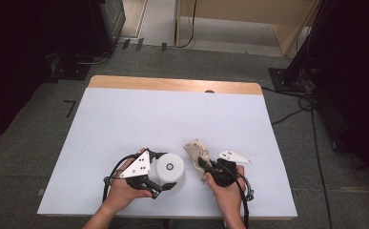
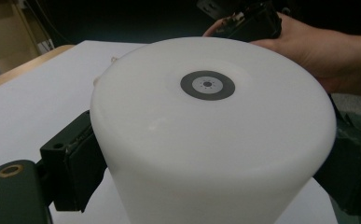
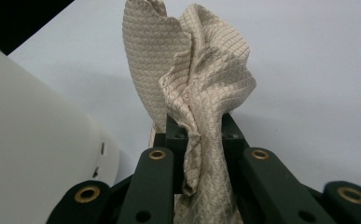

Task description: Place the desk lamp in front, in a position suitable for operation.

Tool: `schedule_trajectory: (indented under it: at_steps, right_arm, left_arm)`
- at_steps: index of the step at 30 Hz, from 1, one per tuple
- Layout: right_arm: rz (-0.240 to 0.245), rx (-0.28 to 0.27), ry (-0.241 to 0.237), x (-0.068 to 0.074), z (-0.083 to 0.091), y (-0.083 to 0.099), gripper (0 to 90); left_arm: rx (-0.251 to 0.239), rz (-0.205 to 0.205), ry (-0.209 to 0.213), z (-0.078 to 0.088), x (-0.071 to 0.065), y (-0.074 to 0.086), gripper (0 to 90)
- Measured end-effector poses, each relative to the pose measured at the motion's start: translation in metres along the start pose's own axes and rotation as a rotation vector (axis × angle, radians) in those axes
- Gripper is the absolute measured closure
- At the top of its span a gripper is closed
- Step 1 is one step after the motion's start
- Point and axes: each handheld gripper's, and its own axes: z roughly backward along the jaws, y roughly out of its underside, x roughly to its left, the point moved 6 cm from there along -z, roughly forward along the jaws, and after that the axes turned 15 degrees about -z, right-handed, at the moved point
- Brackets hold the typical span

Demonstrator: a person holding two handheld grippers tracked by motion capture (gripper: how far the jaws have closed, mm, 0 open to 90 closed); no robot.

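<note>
White plastic canister clamped between the left gripper jaws, steadied upright on the table. Beige cloth pinched tight in the right gripper jaws, bunched beyond them, probably ready for wiping.

One white pot, one beige cloth, two claws, one table

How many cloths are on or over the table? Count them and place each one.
1. The beige cloth is clamped in the right gripper, held above the table just right of the white container. Another could be hidden behind that container.
</note>
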Motion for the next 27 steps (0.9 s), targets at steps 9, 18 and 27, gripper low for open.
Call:
schedule_trajectory:
  at_steps: [9, 18, 27]
  right_arm:
    - [0.018, -0.031, -0.094, 0.023, 0.013, -0.007, 79.8]
    - [0.022, -0.117, -0.258, 0.071, 0.045, -0.016, 80.1]
    - [-0.049, -0.072, -0.260, 0.060, 0.026, -0.003, 80.6]
  left_arm:
    - [0.018, 0.054, 0.012, -0.002, 0.007, 0.013, 8.8]
    - [0.017, 0.061, -0.006, -0.004, 0.005, 0.013, 8.7]
    - [0.012, 0.065, -0.021, -0.004, 0.005, 0.014, 8.7]
